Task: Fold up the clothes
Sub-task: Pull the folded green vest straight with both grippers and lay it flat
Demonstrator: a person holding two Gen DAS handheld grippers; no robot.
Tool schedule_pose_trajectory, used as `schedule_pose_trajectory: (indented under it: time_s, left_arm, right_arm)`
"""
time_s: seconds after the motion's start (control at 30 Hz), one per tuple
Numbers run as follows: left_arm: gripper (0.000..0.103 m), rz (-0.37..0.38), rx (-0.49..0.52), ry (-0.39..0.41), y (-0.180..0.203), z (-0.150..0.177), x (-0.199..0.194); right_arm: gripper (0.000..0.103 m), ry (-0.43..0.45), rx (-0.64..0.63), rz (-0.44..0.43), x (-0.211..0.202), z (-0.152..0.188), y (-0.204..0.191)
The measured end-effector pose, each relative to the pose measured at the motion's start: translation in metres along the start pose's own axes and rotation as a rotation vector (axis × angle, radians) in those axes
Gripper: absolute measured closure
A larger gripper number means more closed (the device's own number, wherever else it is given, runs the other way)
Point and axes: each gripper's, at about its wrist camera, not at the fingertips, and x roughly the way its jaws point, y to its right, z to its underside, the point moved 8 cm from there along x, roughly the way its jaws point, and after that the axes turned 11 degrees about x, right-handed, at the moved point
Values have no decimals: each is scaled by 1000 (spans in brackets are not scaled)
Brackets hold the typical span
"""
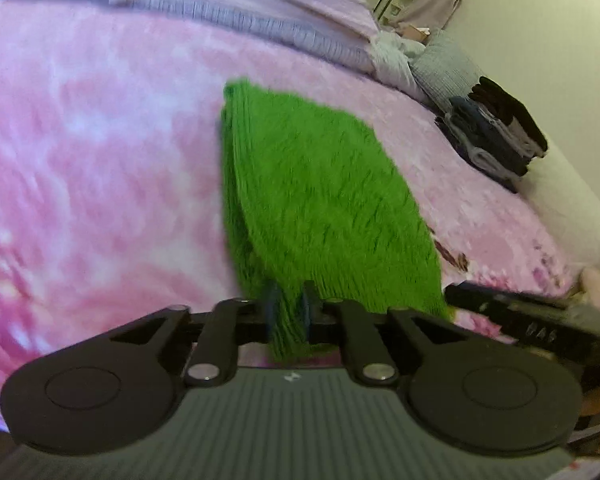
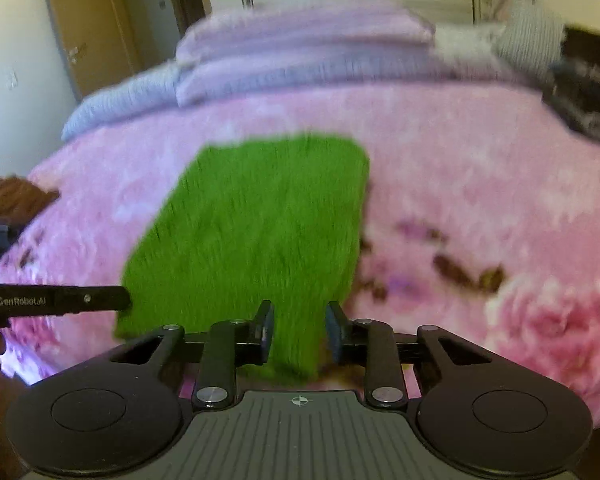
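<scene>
1. green knit, bright and fuzzy: the green garment [image 1: 324, 200] lies on the pink floral blanket [image 1: 100, 160] near the bed's front edge, its weave smeared by motion blur in both views.
2. the left gripper [image 1: 289, 312] pinches the near left edge of the cloth, the fabric bunched tight between its blue pads [image 1: 273, 308].
3. the right gripper [image 2: 300, 330] has a strip of the near edge between its fingers; the jaws stand a little apart (the blur makes it hard to say whether the pads actually bite the cloth or only flank it, so i cannot tell).
4. from the right wrist the garment reads as a rough rectangle lying flat; from the left wrist its left side looks lifted into a fold, and what lies underneath is hidden.
5. each tool shows in the other's view only as a black bar cut off at the frame edge.
6. at the far right a stack of dark folded clothes [image 1: 496, 132] sits by the wall, individual pieces hard to separate.
7. lilac bedding [image 2: 300, 52] is heaped along the bed's far side.
</scene>
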Motion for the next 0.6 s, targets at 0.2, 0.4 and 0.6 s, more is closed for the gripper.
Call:
schedule_pose_trajectory:
  time_s: [0.2, 0.4, 0.6]
  left_arm:
    - [92, -35, 90, 75, 21, -22, -8]
    - [91, -117, 131, -29, 23, 2, 29]
    - [88, -141, 116, -67, 30, -4, 10]
  right_arm:
    - [77, 26, -9, -16, 17, -1, -14]
    - [77, -48, -84, 59, 44, 21, -17]
    - [62, -61, -10, 51, 24, 14, -18]
